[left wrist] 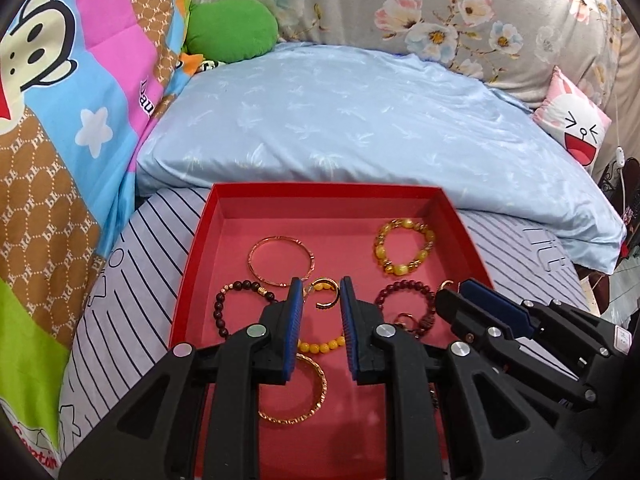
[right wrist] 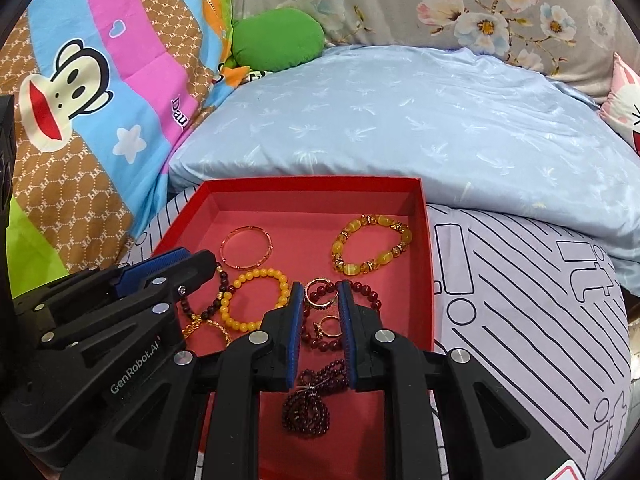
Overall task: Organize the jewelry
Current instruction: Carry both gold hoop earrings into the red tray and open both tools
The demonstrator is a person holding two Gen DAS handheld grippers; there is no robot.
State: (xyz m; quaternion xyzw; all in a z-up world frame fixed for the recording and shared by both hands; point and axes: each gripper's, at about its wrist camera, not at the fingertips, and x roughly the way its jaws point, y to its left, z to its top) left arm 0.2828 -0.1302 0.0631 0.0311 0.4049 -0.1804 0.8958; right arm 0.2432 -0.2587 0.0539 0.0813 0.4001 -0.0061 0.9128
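A red tray (left wrist: pixel 224 216) (right wrist: pixel 426 248) lies on the bed and holds jewelry. In it are a thin gold bangle (left wrist: pixel 280 260) (right wrist: pixel 246 252), a yellow stone bracelet (left wrist: pixel 404 252) (right wrist: pixel 372 250), a yellow bead bracelet (right wrist: pixel 256 300), dark bead bracelets (left wrist: pixel 240 304), a wide gold bangle (left wrist: pixel 296 392), gold rings (right wrist: pixel 320 300) and a dark red bead necklace (right wrist: pixel 312 404). My left gripper (left wrist: pixel 320 296) is open and empty, low over a gold ring (left wrist: pixel 326 294). My right gripper (right wrist: pixel 318 296) is open and empty over the rings. Each gripper shows in the other's view.
A light blue pillow (left wrist: pixel 360 120) lies just behind the tray. A colourful cartoon quilt (left wrist: pixel 60 120) rises on the left, with a green plush (left wrist: pixel 232 28). A floral cover (left wrist: pixel 440 12) and a pink cushion (left wrist: pixel 572 120) are at the back. The sheet (right wrist: pixel 520 300) is striped.
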